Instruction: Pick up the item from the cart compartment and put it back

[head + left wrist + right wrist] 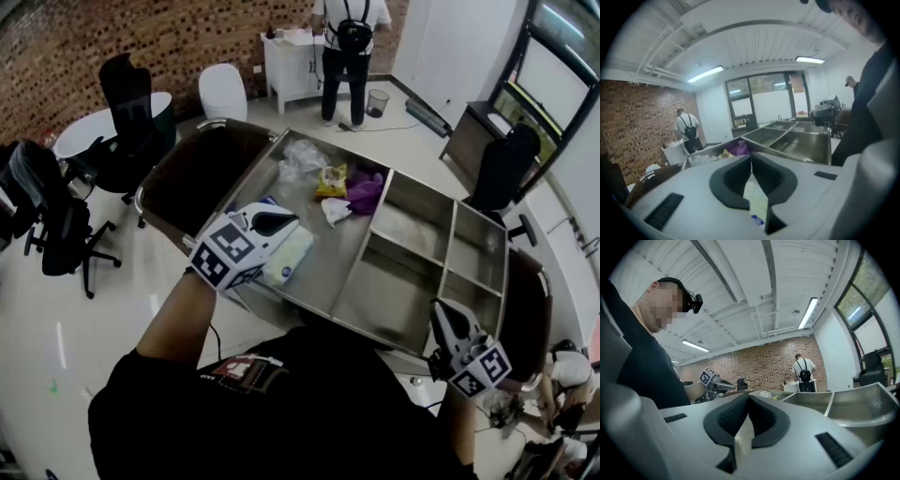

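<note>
The steel cart (456, 228) has one long left compartment and several smaller ones on the right. In the long one lie a clear plastic bag (302, 156), a yellow snack packet (331, 180), a purple item (366, 191) and a pale tissue pack (289, 259). My left gripper (279, 221) hovers over the near end of that compartment, just above the tissue pack, jaws shut and holding nothing. In the left gripper view the pack (757, 206) shows below the closed jaws (751, 157). My right gripper (448, 317) is at the cart's near right corner, shut and empty (749, 397).
A person with a backpack (352, 42) stands at a white cabinet (286, 66) beyond the cart. Black office chairs (127, 122) and a round table are on the left, and another black chair (502, 169) is on the right. A small bin (377, 101) is on the floor.
</note>
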`<state>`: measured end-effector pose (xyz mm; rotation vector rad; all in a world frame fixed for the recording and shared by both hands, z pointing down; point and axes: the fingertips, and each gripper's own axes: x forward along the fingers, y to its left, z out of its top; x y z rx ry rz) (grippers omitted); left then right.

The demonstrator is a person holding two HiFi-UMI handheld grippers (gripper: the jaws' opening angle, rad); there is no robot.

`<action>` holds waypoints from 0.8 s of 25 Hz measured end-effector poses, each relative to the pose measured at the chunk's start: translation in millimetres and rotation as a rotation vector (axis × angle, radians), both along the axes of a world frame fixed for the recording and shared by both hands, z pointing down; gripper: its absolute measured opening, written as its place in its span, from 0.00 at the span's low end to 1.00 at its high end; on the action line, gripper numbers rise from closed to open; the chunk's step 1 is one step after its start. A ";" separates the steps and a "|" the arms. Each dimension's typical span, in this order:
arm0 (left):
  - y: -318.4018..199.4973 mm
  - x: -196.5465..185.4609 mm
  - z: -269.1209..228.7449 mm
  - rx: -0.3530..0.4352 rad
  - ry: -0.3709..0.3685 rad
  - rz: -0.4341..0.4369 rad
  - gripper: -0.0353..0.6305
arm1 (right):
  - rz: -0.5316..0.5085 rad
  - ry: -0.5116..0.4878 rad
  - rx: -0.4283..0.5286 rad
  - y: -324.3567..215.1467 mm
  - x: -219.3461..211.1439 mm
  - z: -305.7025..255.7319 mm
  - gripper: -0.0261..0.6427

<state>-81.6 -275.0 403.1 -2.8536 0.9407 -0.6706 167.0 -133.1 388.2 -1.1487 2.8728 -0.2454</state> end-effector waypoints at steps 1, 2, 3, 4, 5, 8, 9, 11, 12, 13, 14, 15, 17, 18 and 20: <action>-0.9 -2.5 13.7 -0.055 -0.042 0.006 0.12 | 0.001 0.000 0.000 0.0 0.6 -0.7 0.02; -2.1 -5.1 27.3 -0.107 -0.082 0.009 0.31 | 0.002 0.001 0.000 -0.2 1.1 -1.4 0.02; -3.9 -7.9 40.5 -0.155 -0.118 0.004 0.39 | 0.002 0.001 0.000 -0.5 1.4 -2.1 0.02; -6.3 -10.9 53.1 -0.198 -0.147 -0.009 0.42 | 0.002 0.001 0.001 -0.8 1.5 -2.6 0.02; -9.3 -14.0 64.8 -0.237 -0.170 -0.029 0.45 | 0.001 0.001 0.003 -1.2 1.2 -3.0 0.02; -16.6 -17.7 93.1 -0.342 -0.205 -0.080 0.50 | -0.001 0.002 0.004 -1.2 0.3 -2.6 0.02; -18.0 -17.3 100.7 -0.368 -0.218 -0.090 0.50 | 0.001 0.002 0.004 -1.0 0.7 -2.2 0.02; -20.3 -16.6 112.3 -0.406 -0.252 -0.106 0.50 | 0.004 0.000 0.003 -0.7 1.9 -1.7 0.02; -20.7 -16.2 115.8 -0.418 -0.270 -0.108 0.50 | 0.006 -0.001 0.003 -0.4 2.5 -1.7 0.02; -20.5 -16.0 119.1 -0.428 -0.293 -0.107 0.50 | 0.008 -0.002 0.004 -0.1 2.9 -1.6 0.02; -19.8 -16.3 123.0 -0.438 -0.322 -0.105 0.50 | 0.010 -0.003 0.006 0.3 3.3 -1.5 0.02; -19.1 -16.5 126.9 -0.444 -0.355 -0.103 0.50 | 0.012 -0.004 0.008 0.8 3.7 -1.4 0.02; -17.7 -11.6 131.6 -0.434 -0.407 -0.081 0.35 | 0.016 -0.005 0.012 1.6 4.9 -1.4 0.02; -15.6 -5.2 132.4 -0.425 -0.416 -0.055 0.32 | 0.018 -0.006 0.014 2.1 5.3 -1.5 0.02; -8.2 4.2 133.5 -0.419 -0.428 -0.008 0.14 | 0.022 -0.008 0.018 4.0 6.2 -2.1 0.02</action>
